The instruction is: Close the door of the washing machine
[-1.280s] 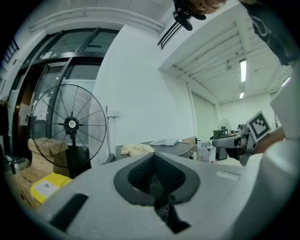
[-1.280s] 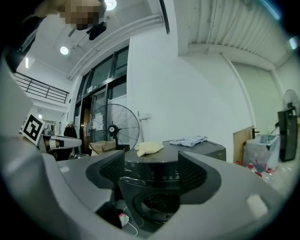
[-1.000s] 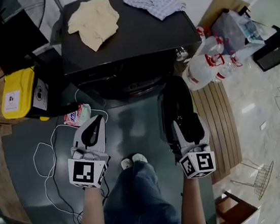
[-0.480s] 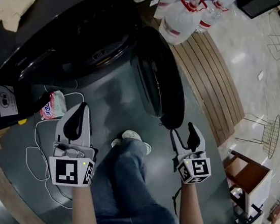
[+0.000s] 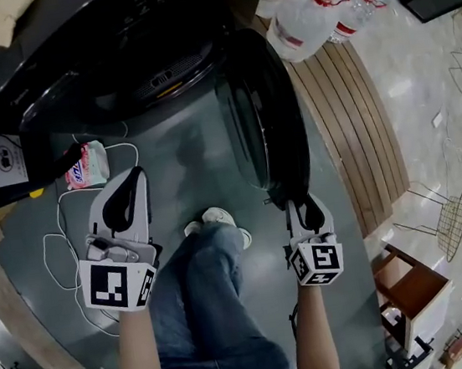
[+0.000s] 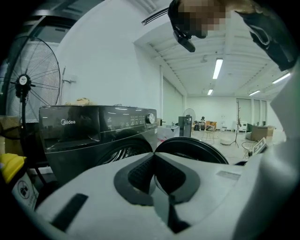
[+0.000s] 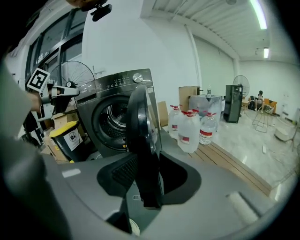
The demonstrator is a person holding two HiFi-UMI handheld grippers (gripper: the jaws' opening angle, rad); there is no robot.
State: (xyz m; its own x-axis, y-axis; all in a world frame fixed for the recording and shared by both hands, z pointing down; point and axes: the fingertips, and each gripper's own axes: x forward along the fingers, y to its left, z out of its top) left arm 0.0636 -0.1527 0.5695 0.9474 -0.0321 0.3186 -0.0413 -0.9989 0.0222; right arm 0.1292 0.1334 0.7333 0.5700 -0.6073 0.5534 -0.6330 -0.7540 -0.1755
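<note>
1. Now the washing machine sits at the top of the head view with its drum mouth uncovered. The door is swung out wide, edge-on to the person and well apart from the opening
2. Changed over the last second: both grippers have come down low and the head view has drawn in on the machine. The right gripper, wide open a moment ago, has just been closing its jaws with the door's rim between them
3. Right gripper view: the dark rim fills the gap and both pads look pressed against its faces, so the gripper is clamped on the door's near edge
4. Left gripper: jaws together, nothing between them. It hangs over the floor left of the person's leg, near a white cable, and takes no part
5. Meaning, as I judge it: the grasp looks made but the closing itself is not begun, since the door stands as far open as before
6. Next move likely calls for swinging the rim in an arc about the hinge toward the drum mouth, then pressing until the latch catches
7. Risk: the hold is on a thin curved rim and could slip as the arc turns. The water bottles lie beyond the door, away from that swing
</note>
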